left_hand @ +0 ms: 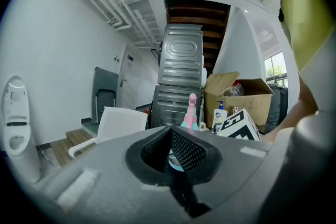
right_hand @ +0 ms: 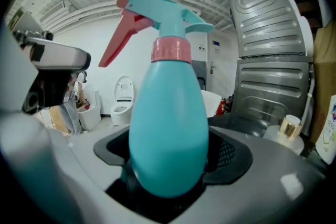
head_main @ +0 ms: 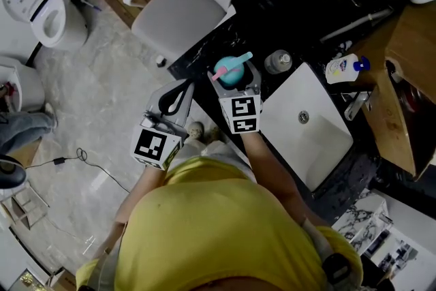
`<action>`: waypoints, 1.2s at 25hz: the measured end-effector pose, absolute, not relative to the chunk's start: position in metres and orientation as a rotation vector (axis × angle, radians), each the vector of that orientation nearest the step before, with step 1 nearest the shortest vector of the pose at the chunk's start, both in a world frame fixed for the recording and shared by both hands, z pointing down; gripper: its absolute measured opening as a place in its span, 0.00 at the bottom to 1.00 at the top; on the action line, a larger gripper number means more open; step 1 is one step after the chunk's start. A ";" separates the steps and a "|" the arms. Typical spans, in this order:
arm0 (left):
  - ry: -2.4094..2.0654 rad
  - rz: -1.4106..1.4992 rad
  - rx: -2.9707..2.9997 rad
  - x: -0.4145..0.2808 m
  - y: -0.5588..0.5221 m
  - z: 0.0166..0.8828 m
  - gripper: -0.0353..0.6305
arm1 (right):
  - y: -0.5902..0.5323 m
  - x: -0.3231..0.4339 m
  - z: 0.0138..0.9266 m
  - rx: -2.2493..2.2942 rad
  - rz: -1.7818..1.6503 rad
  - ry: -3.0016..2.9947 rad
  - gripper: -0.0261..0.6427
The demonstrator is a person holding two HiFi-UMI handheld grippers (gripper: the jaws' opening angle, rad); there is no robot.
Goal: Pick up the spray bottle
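Note:
A teal spray bottle (head_main: 230, 70) with a pink trigger and collar stands at the left end of the black counter (head_main: 272, 17). My right gripper (head_main: 234, 80) has its jaws round the bottle's wide body, pads against both sides. In the right gripper view the spray bottle (right_hand: 168, 113) fills the middle, upright, trigger pointing left, seated deep in the right gripper (right_hand: 169, 168). My left gripper (head_main: 178, 88) hangs just left of the counter's edge, shut and holding nothing. In the left gripper view the left gripper (left_hand: 170, 131) has its pads meeting, and the spray bottle's (left_hand: 191, 112) pink top shows beyond them.
A white sink (head_main: 320, 146) is set in the counter right of the bottle. A small silver-lidded jar (head_main: 278, 61) and a pump soap bottle (head_main: 344, 68) stand behind it. A white chair (head_main: 184, 10) and a toilet (head_main: 41, 10) are on the floor to the left.

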State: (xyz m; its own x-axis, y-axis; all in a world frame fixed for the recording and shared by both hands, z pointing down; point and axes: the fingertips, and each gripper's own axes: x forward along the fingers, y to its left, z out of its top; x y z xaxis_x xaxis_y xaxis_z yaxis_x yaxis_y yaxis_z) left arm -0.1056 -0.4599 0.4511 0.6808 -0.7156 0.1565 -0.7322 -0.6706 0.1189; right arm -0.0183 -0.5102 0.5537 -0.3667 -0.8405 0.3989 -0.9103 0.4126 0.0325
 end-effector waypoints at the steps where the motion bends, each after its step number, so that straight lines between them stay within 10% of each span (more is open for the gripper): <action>1: -1.182 0.141 2.719 -0.106 -0.459 0.450 0.06 | -0.509 -0.017 0.550 1.514 0.284 -2.313 0.64; 30: -1.145 0.041 2.821 -0.080 -0.457 0.411 0.06 | -0.443 0.056 0.412 1.949 0.131 -2.153 0.64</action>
